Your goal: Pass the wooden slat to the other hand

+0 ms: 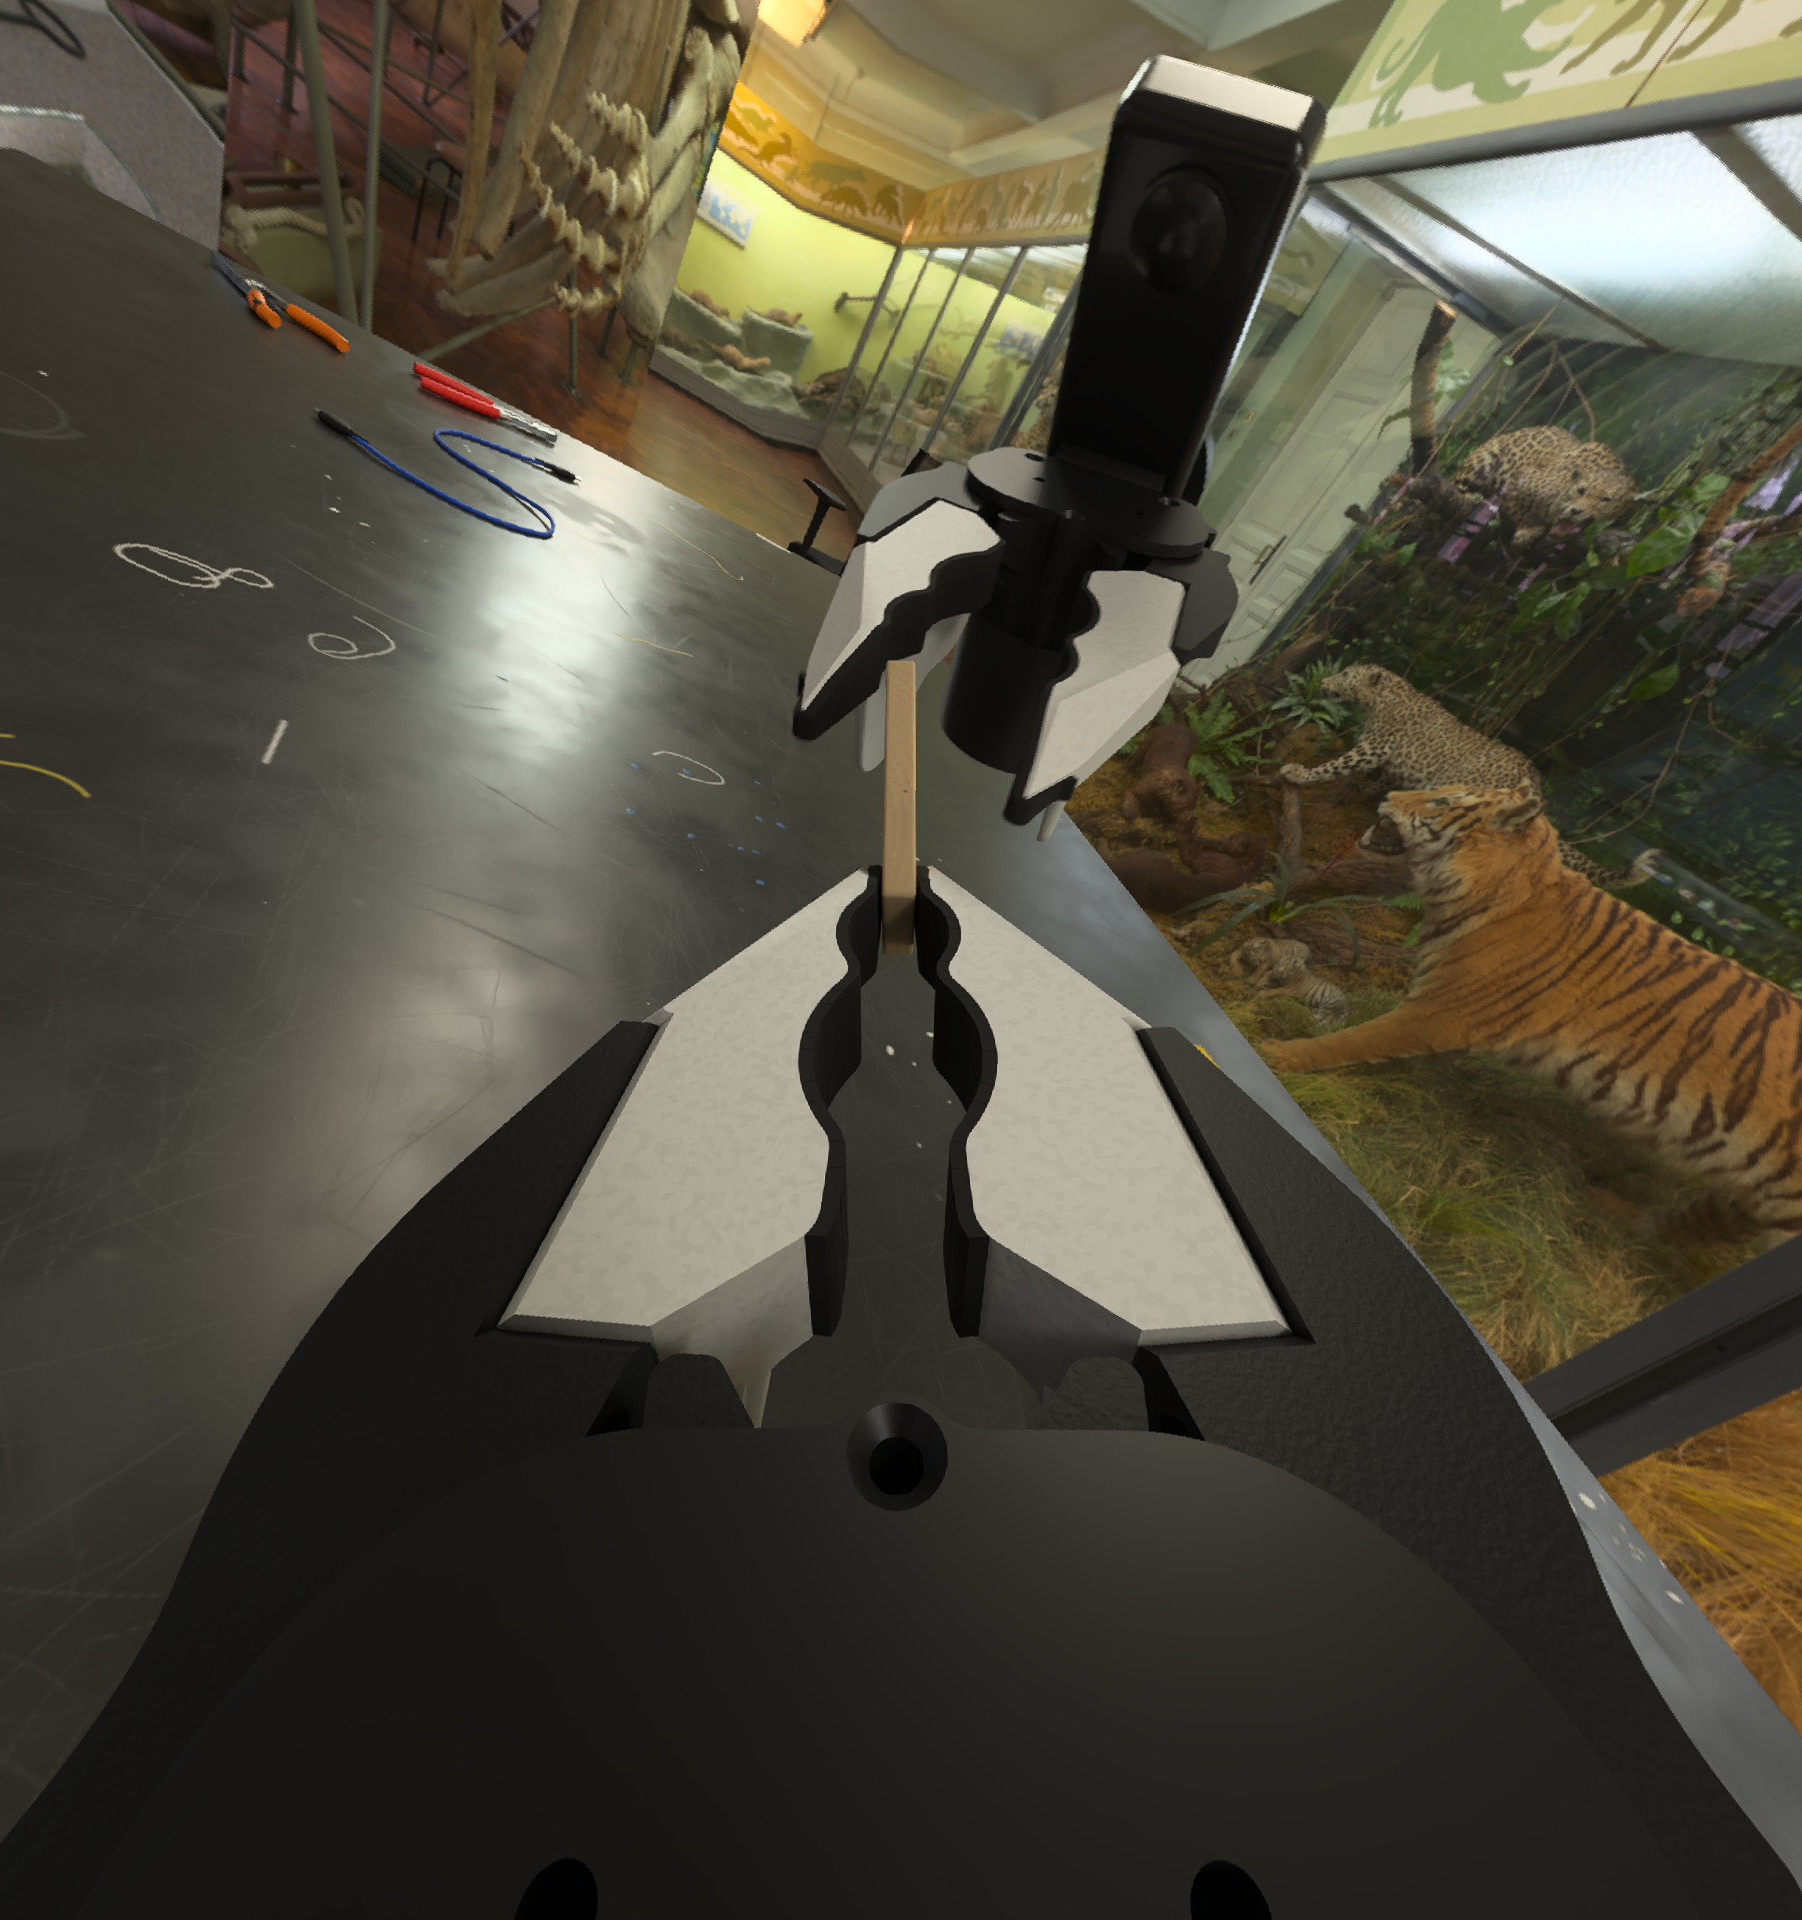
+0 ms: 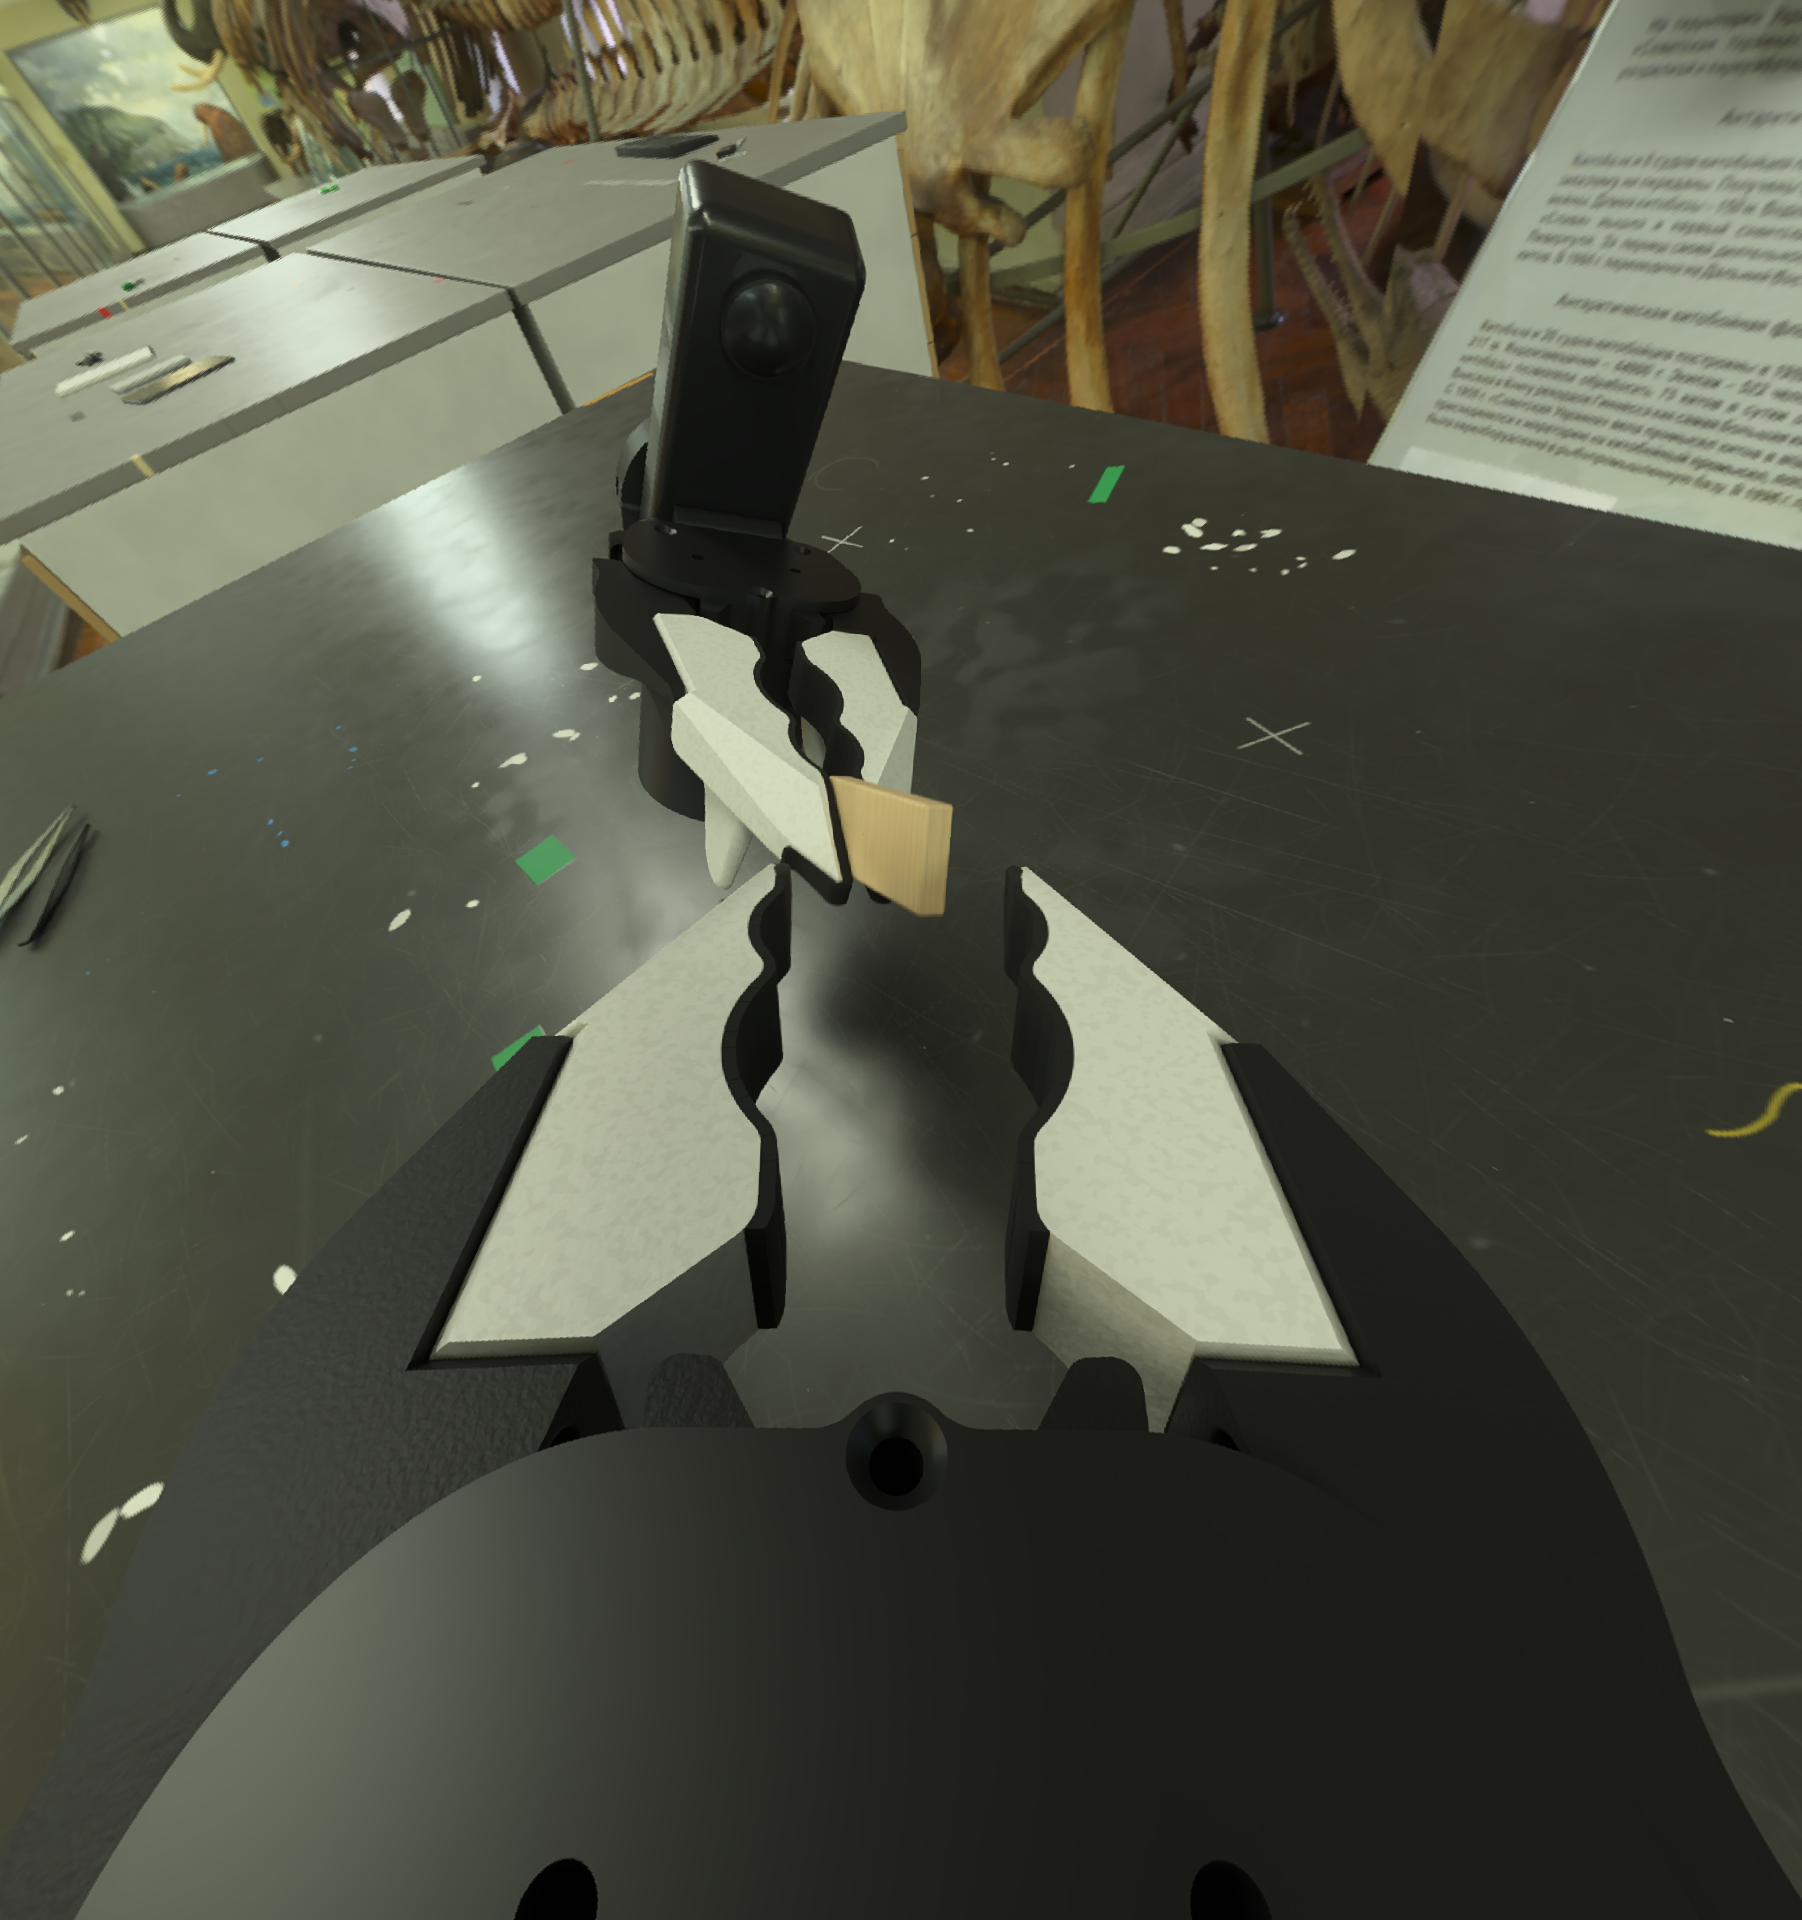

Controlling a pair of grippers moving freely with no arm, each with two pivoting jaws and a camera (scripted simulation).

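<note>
Left gripper is clamped on the near end of the wooden slat, gripped at the very fingertips; the slat is off the black table, held in the air. In the left wrist view the slat runs straight out along the fingers, edge-on, with its far end reaching up between the fingers of the right gripper. Right gripper has its fingers spread wide, with nothing between them that touches. In the right wrist view the slat shows its broad flat face and juts out from the left gripper toward the right, its free end lying just ahead of the gap between the right fingertips. Long axis: roughly across the right gripper's line of approach, tilted slightly down to the right. Judgement: the right gripper is the receiver and is close but not yet on the wood; the free end looks level with or just beyond its tips. The next move likely needs a short advance so the free end sits between the pads before closing. Risk: the held length is short.
</note>
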